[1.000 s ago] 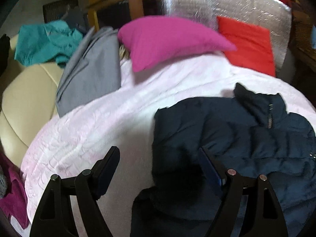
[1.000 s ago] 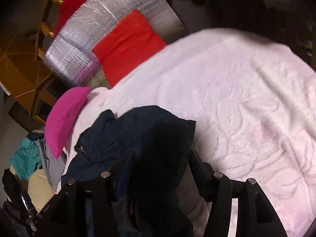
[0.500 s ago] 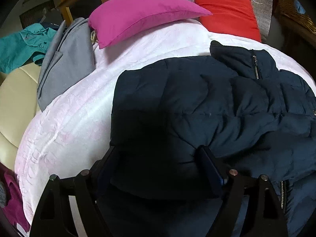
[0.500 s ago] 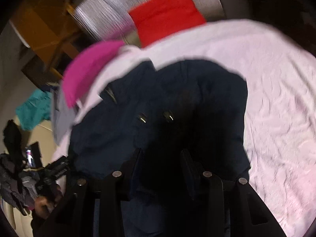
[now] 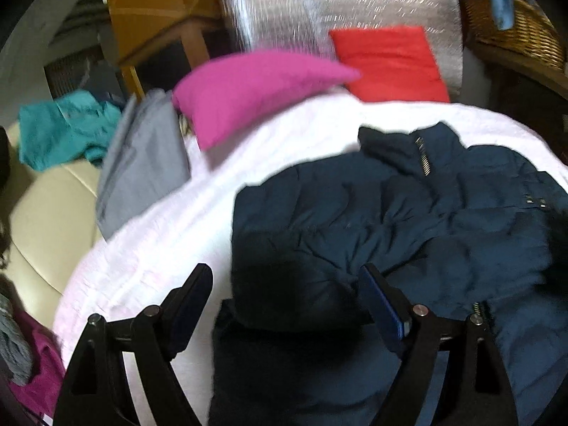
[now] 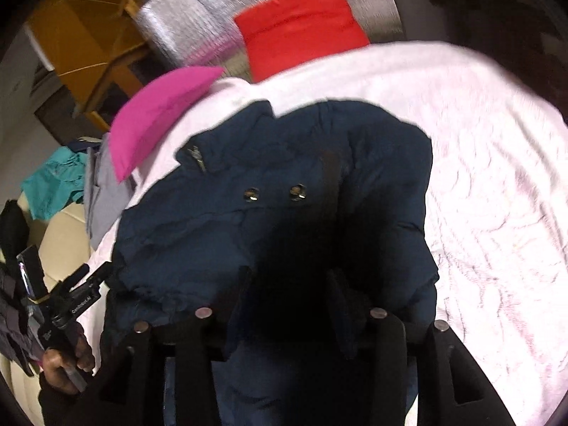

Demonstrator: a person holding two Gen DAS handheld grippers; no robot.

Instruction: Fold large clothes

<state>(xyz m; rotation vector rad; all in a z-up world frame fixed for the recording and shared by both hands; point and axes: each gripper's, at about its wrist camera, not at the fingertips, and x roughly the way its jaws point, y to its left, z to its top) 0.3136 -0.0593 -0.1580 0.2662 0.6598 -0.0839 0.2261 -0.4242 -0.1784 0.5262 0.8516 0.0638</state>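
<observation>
**Jacket pulled back across the blanket, right claw easing open**

Since half a second ago the left claw [image 5: 284, 294] has backed off, so the pink blanket [image 5: 170, 241] shows between its fingers again, and the right claw [image 6: 289, 291] has just been opening with jacket cloth bunched between its fingers; whether the pads press it I cannot tell. The left claw's fingers stand wide apart, holding nothing, over the jacket's near edge.

One dark blue padded jacket [image 5: 372, 213] lies crumpled on the blanket, its collar and zip pointing toward the far pillows, its long axis running from the claws away to them.

From left to right around it in the left view: one teal garment [image 5: 67, 131] on a cream seat [image 5: 46, 209], one grey garment [image 5: 142, 167] draped at the blanket's edge, one magenta pillow [image 5: 255, 88], one red pillow [image 5: 390, 60] against a silver sheet [image 5: 319, 7], and a wicker basket [image 5: 514, 21]. Nothing lies on the jacket.
</observation>
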